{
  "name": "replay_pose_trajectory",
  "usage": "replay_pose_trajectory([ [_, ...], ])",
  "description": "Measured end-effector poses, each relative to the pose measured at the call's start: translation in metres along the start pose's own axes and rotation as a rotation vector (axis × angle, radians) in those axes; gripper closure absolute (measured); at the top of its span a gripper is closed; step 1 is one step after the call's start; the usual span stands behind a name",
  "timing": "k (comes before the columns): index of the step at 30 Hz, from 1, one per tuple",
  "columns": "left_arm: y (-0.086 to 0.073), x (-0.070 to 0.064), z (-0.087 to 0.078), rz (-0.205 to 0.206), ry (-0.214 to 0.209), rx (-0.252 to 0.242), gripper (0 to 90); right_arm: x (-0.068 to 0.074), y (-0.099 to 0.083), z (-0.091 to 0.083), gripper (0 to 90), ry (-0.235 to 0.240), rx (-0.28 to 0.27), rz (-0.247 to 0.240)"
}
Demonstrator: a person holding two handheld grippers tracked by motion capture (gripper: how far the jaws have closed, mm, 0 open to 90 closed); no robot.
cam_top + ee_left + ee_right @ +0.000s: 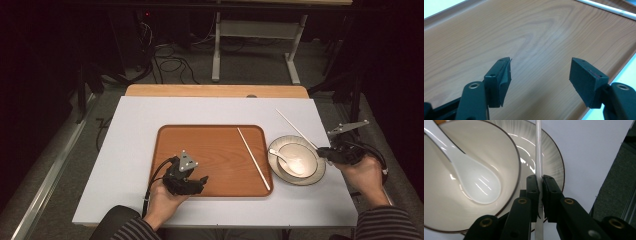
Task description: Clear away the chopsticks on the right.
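Note:
A wooden tray (pixel 200 145) lies in the middle of the white table. One white chopstick (pixel 253 158) rests slanted along the tray's right side, and its far end shows as a chopstick (pixel 607 8) in the left gripper view. My left gripper (pixel 200 181) hovers over the tray's near left part, open and empty (pixel 540 75). To the tray's right stands a cream bowl (pixel 300 152) on a plate (pixel 551 152), with a white spoon (pixel 474 177) inside. My right gripper (pixel 325 151) is at the bowl's right rim, shut on a second white chopstick (pixel 538 150) that reaches back-left (pixel 295 127).
The white table top (pixel 130 150) ends close in front of my hands; a wooden strip (pixel 215 90) runs along its far edge. Beyond are dark floor, cables and a white desk frame (pixel 255 45).

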State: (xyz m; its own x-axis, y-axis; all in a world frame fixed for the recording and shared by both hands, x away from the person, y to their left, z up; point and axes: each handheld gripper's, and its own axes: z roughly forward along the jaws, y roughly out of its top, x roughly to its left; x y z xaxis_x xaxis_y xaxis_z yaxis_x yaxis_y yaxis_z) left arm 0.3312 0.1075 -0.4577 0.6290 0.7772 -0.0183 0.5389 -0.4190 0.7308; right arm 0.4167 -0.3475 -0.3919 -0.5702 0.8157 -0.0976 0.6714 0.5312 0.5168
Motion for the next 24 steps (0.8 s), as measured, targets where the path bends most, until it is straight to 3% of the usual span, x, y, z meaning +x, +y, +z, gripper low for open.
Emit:
replay_pose_trajectory([
  [4, 0.000, 0.000, -0.001, 0.002, 0.001, -0.003, 34.1, 0.012, 0.006, -0.021, 86.2, -0.009, -0.044, -0.014],
  [9, 0.000, 0.000, -0.002, 0.001, -0.004, -0.006, 34.1, 0.047, 0.013, -0.040, 86.1, 0.014, -0.070, -0.054],
  [10, 0.000, 0.000, -0.002, 0.002, -0.006, -0.006, 34.1, 0.047, 0.013, -0.040, 86.1, 0.014, -0.070, -0.054],
  [14, 0.000, 0.000, -0.003, 0.002, -0.009, -0.008, 34.1, 0.073, 0.019, -0.044, 86.1, 0.054, -0.071, -0.079],
  [15, 0.000, 0.000, -0.003, 0.002, -0.009, -0.010, 34.0, 0.086, 0.021, -0.044, 86.1, 0.066, -0.067, -0.086],
  [16, 0.000, 0.000, -0.003, 0.002, -0.009, -0.011, 34.0, 0.086, 0.021, -0.044, 86.1, 0.066, -0.067, -0.086],
  [24, -0.001, 0.000, -0.004, -0.001, -0.015, -0.012, 34.0, 0.126, 0.026, -0.028, 86.1, 0.116, -0.044, -0.102],
])
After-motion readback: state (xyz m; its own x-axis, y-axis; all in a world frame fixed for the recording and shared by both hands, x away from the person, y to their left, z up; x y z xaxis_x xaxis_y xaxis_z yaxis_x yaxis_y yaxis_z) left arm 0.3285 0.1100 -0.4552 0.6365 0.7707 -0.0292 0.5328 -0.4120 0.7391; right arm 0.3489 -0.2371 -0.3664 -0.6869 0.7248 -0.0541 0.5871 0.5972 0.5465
